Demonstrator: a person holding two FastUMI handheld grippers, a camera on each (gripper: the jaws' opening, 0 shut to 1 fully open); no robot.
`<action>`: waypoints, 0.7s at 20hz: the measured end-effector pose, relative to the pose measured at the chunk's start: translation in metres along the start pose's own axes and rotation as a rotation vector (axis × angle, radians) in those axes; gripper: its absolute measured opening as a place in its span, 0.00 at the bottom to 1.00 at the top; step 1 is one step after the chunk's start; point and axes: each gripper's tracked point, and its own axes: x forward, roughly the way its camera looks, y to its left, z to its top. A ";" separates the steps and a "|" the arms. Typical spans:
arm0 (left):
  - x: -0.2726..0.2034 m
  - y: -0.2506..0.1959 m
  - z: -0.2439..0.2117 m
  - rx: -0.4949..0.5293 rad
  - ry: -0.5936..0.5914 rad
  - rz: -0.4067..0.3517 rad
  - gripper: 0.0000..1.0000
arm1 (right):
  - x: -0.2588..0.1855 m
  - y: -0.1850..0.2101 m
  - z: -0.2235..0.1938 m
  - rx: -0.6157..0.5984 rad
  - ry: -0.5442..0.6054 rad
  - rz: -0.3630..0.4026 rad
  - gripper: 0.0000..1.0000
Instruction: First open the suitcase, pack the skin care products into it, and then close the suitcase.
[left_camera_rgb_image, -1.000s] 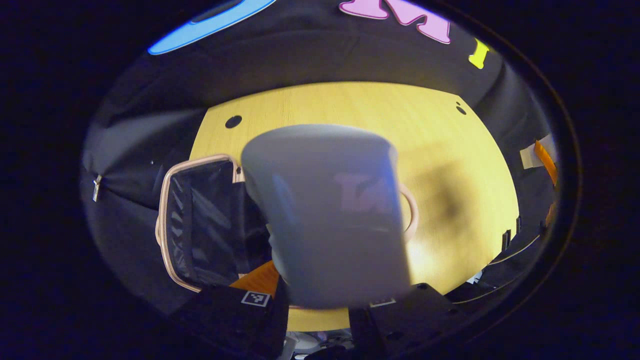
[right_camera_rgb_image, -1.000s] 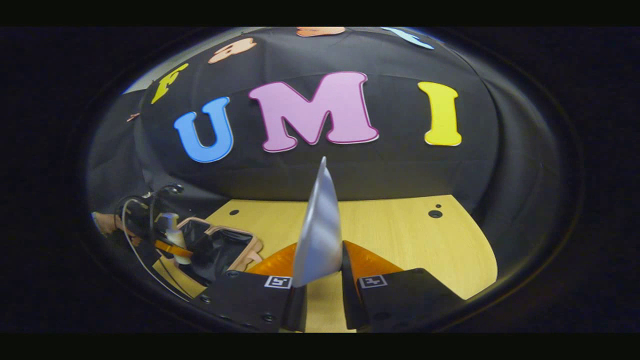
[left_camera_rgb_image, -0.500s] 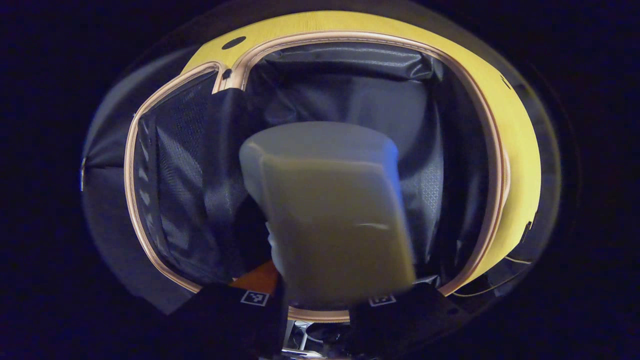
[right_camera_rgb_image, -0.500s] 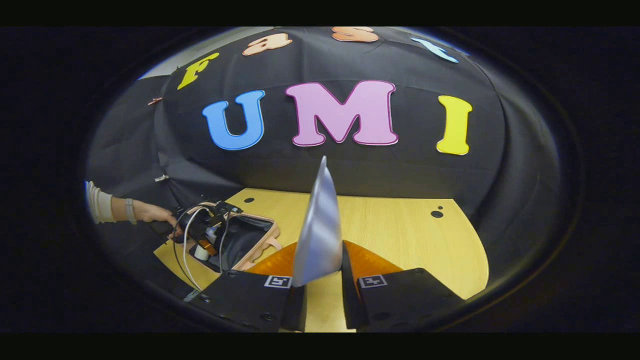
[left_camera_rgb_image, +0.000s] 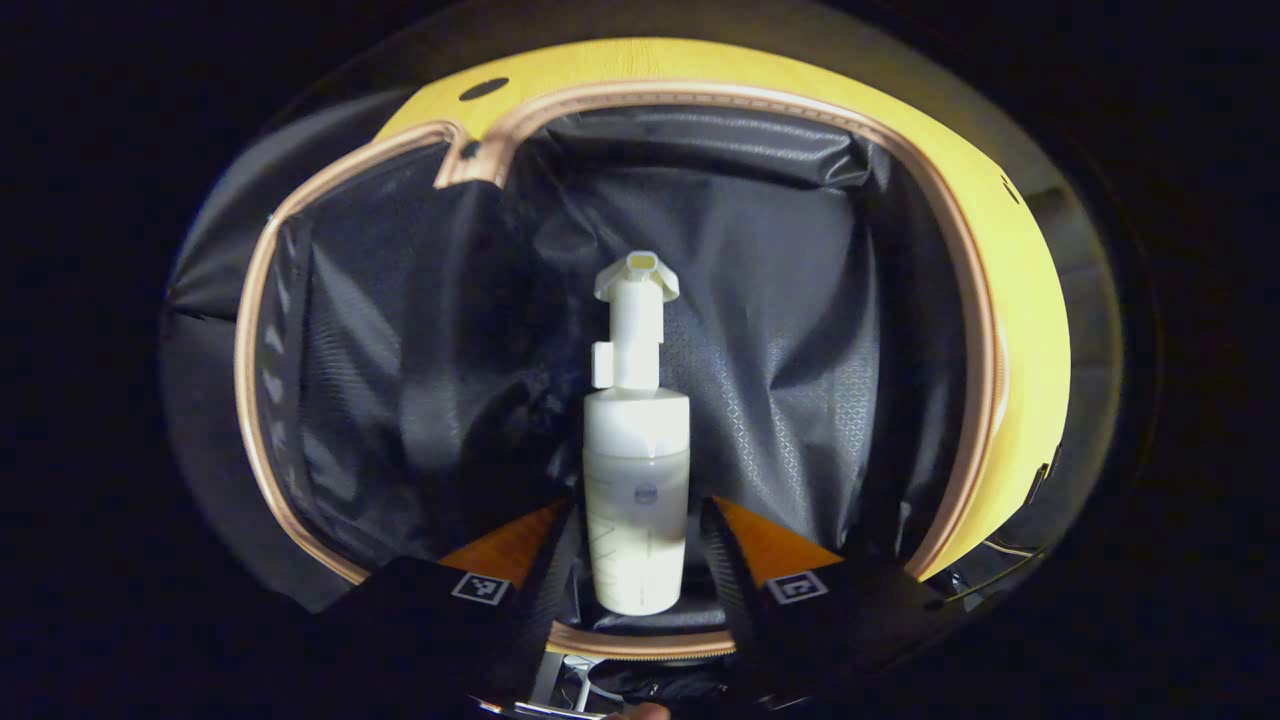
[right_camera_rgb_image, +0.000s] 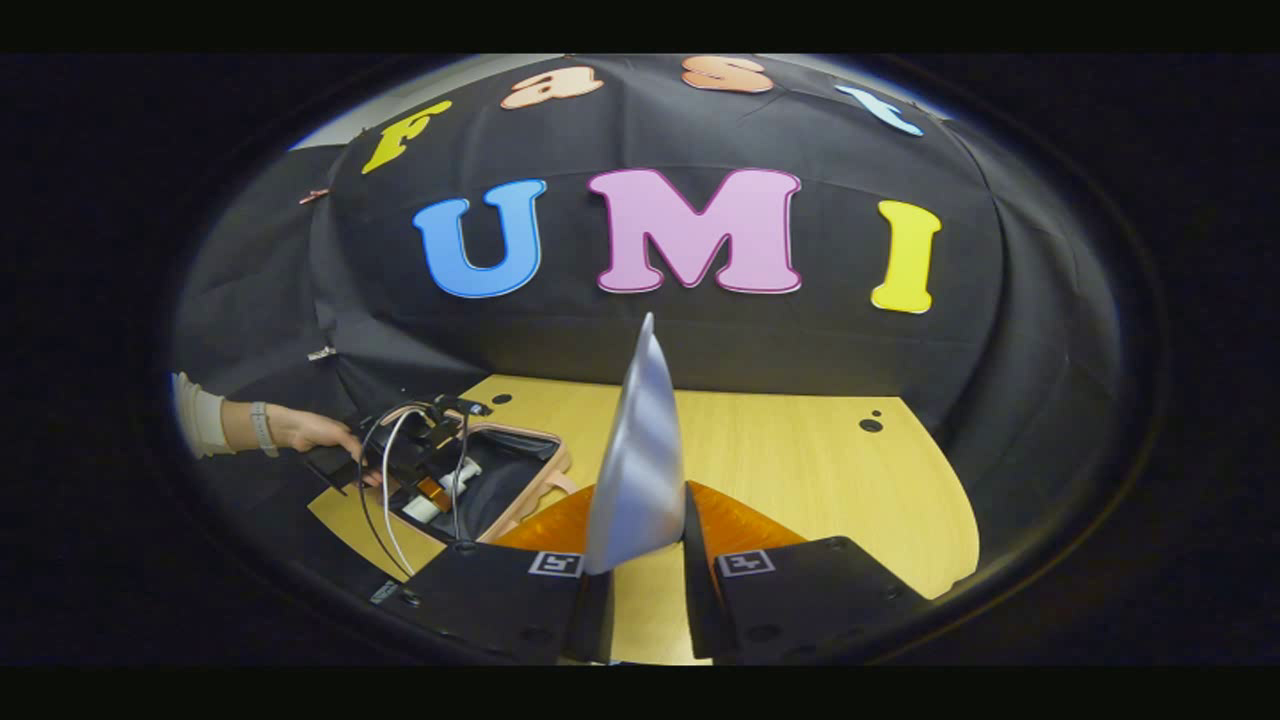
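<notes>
White pump bottle (left_camera_rgb_image: 637, 500) lying flat in the open suitcase (left_camera_rgb_image: 640, 640), on the dark lining, pump end pointing straight away from the left claw (left_camera_rgb_image: 637, 560). Bottle's fat bottom end between the two left fingers, long side running the same way as the fingers. Fingers spread wide, small gaps on both sides, so probably let go. Left claw right over the case, much nearer than the other one. Silver tube (right_camera_rgb_image: 638, 460) pinched tight in the right claw (right_camera_rgb_image: 640, 570), standing up on its edge, well apart from the suitcase, out over the yellow table (right_camera_rgb_image: 800, 480). Suitcase off to that claw's left. Next, probably: pull left claw back, bring tube over.
</notes>
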 end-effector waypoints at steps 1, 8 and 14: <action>-0.011 0.006 0.005 0.032 -0.053 0.019 0.86 | 0.004 0.010 -0.002 -0.003 0.008 0.016 0.33; -0.128 0.055 0.010 0.063 -0.510 0.044 0.95 | 0.053 0.122 -0.011 0.086 0.129 0.257 0.33; -0.156 0.120 -0.052 -0.071 -0.566 0.045 0.96 | 0.119 0.203 -0.069 0.257 0.418 0.351 0.34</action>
